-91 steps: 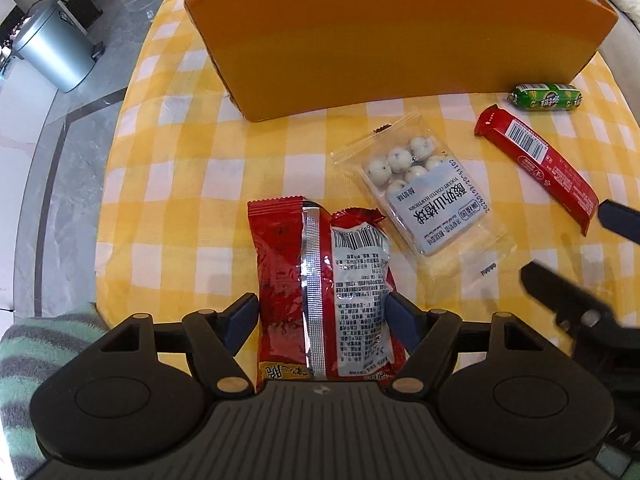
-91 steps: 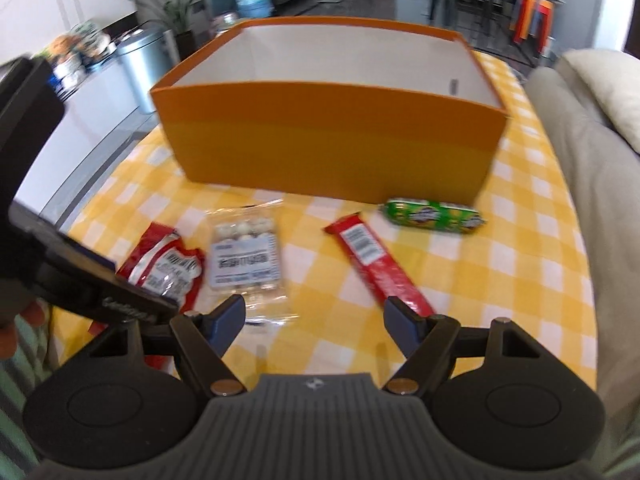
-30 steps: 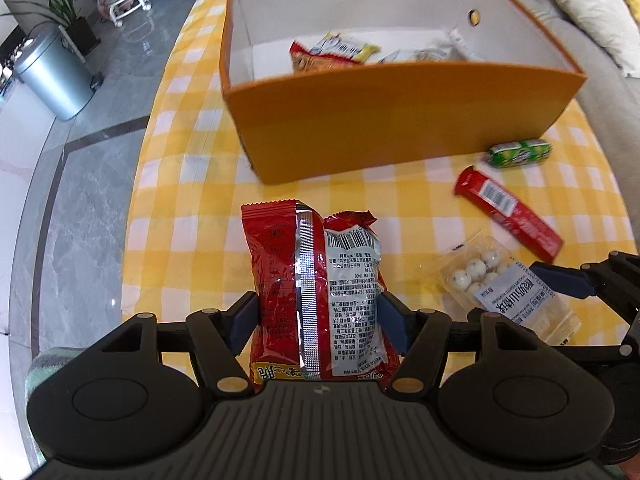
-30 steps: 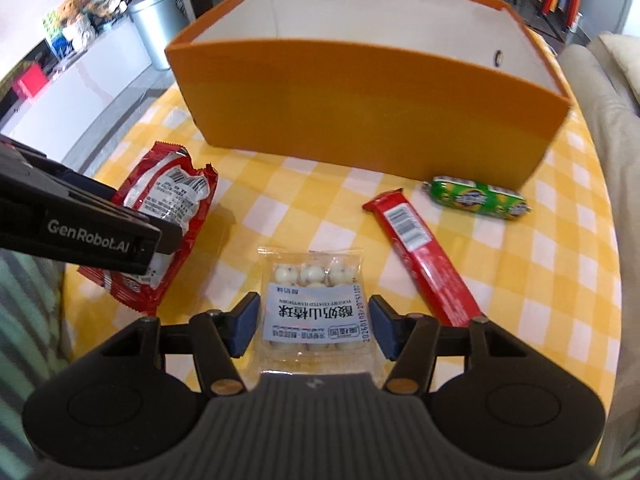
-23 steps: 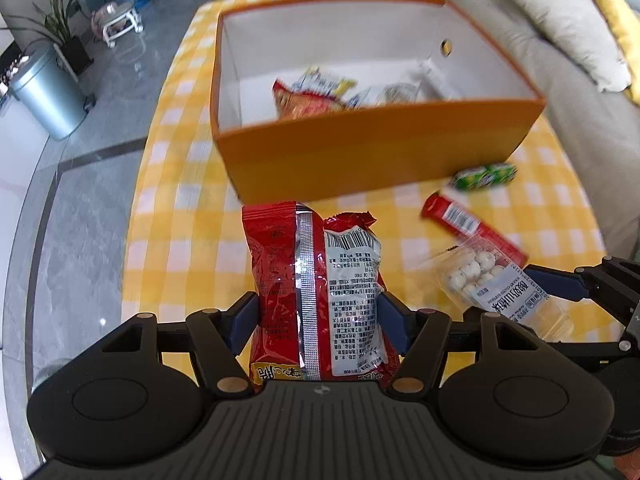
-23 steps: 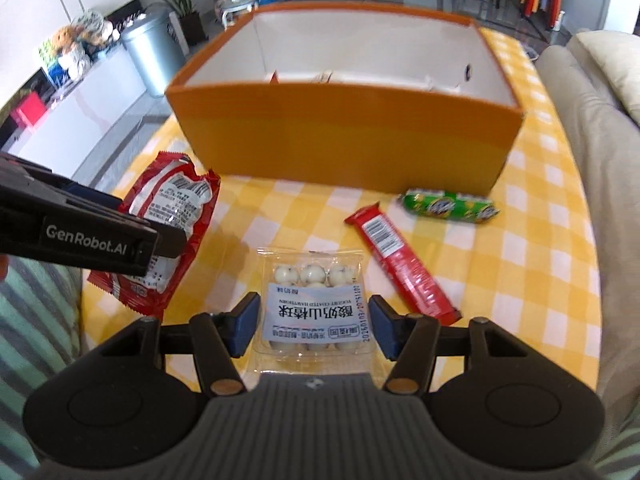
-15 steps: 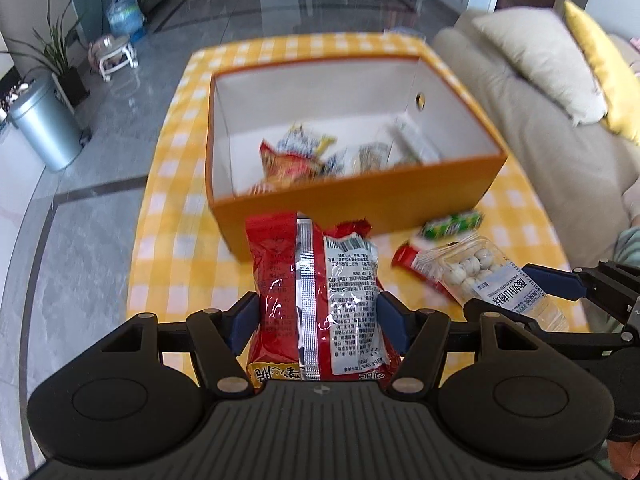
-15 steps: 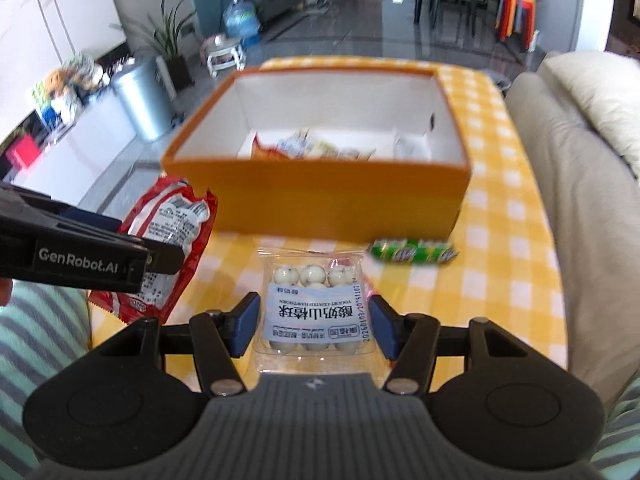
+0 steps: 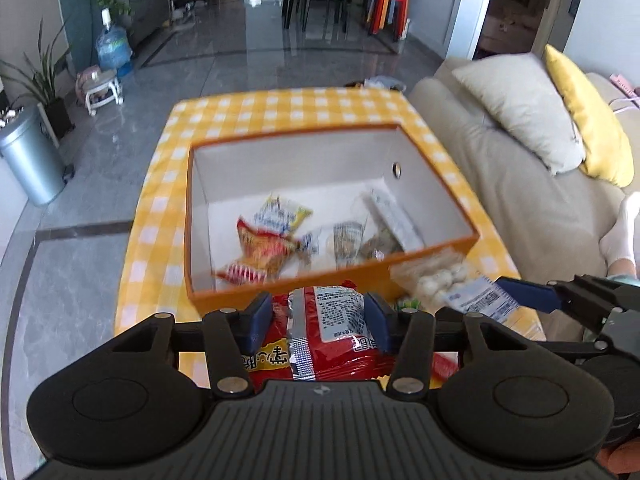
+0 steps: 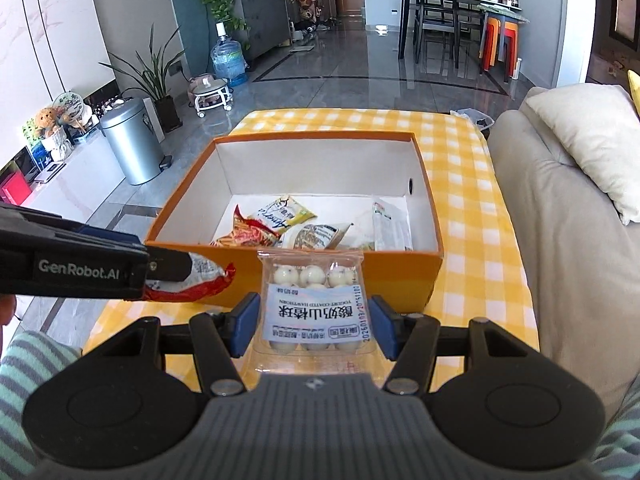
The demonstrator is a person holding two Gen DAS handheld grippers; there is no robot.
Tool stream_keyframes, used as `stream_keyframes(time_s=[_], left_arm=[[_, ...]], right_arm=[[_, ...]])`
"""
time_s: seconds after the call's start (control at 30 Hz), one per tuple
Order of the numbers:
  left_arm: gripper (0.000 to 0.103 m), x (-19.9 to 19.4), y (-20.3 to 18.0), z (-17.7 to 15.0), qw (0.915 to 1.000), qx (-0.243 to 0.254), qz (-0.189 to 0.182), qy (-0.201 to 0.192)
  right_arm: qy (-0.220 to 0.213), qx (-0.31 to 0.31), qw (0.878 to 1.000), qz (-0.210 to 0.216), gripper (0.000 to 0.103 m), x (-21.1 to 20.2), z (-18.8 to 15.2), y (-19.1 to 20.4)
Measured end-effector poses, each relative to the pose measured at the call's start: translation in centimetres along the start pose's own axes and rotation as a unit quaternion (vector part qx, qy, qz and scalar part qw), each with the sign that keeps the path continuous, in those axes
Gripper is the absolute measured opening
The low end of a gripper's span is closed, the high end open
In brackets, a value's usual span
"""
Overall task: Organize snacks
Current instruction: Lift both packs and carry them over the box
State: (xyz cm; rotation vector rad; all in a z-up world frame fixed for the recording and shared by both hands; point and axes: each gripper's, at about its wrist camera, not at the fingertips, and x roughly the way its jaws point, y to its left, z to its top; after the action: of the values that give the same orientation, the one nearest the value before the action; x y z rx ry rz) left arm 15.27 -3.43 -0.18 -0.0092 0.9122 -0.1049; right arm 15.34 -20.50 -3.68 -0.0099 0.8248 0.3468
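Note:
My left gripper (image 9: 318, 322) is shut on a red snack bag (image 9: 332, 332), held in the air before the near wall of the orange box (image 9: 296, 292). My right gripper (image 10: 314, 326) is shut on a clear packet of white yogurt balls (image 10: 314, 308), also held up in front of the box (image 10: 400, 272). The packet shows at the right of the left wrist view (image 9: 448, 284). The red bag's top shows at the left of the right wrist view (image 10: 200, 280). Several snack packets (image 9: 276, 240) lie inside the box.
The box stands on a yellow checked tablecloth (image 10: 464, 184). A beige sofa (image 10: 568, 208) with a cushion runs along the right side. A silver bin (image 10: 130, 140) stands on the floor at the left. A green snack's end (image 9: 408, 302) peeks beside the box.
Both grippers have lifted their snacks higher off the table and moved toward the box, so its inside shows more fully now. The red bag hangs lower in my left gripper.

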Motion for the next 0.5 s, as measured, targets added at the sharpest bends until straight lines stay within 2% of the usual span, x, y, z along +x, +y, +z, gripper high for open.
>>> stream_keyframes(time_s=[0.23,0.5], left_arm=[[0.056,0.4,0.0,3.3,0.9991,0.023,0.016,-0.032],[0.055,3.7,1.3,5.8,0.9978,0.041,0.044,-0.029]], right_arm=[[-0.009,-0.017,1.000,-0.006,0.057,1.8,2.6,-0.4],[0.007,-0.034,0.999,-0.019,0.057,5.7,4.9,-0.6]])
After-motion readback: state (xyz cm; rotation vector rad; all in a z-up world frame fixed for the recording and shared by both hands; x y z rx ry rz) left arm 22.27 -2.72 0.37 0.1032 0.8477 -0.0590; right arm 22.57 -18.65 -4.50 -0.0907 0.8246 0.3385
